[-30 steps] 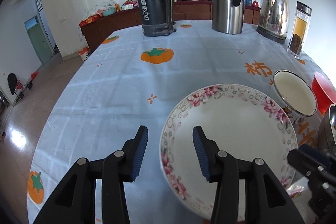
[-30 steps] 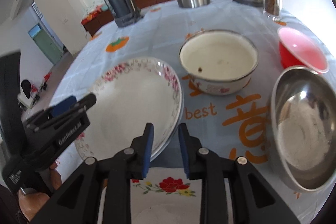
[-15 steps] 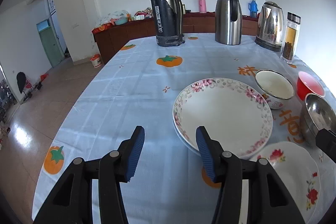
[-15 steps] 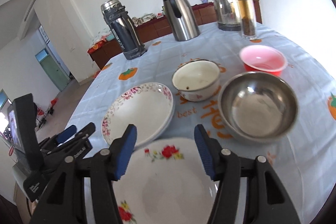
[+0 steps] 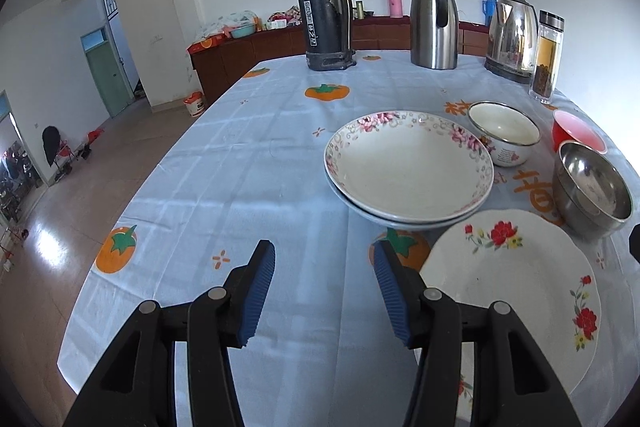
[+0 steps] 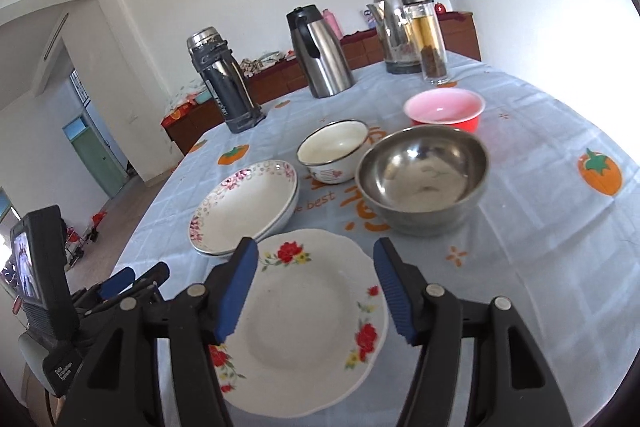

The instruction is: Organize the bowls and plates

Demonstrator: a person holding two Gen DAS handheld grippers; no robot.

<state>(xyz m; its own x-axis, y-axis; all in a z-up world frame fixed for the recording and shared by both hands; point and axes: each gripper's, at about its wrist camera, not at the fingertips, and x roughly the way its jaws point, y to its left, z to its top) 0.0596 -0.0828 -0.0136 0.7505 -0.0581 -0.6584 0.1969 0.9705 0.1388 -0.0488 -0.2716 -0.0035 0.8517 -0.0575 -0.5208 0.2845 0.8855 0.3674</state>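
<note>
Two stacked deep plates with a pink floral rim (image 5: 408, 167) (image 6: 244, 207) sit on the blue tablecloth. A flat white plate with red flowers (image 5: 516, 287) (image 6: 308, 323) lies near the front edge. Behind stand a white enamel bowl (image 5: 505, 131) (image 6: 334, 151), a steel bowl (image 5: 592, 187) (image 6: 424, 179) and a red bowl (image 5: 578, 135) (image 6: 444, 109). My left gripper (image 5: 324, 291) is open and empty, above bare cloth left of the flat plate. My right gripper (image 6: 312, 287) is open and empty, above the flat plate.
At the back of the table stand a black thermos (image 5: 324, 11), a steel jug (image 5: 434, 21), an electric kettle (image 5: 512, 35) and a glass tea bottle (image 5: 546, 55). The table's left edge (image 5: 160, 163) drops to the floor.
Both grippers have drawn back and up from the dishes. The right gripper, nearly shut a second ago, has opened wide. The dishes have not moved.
</note>
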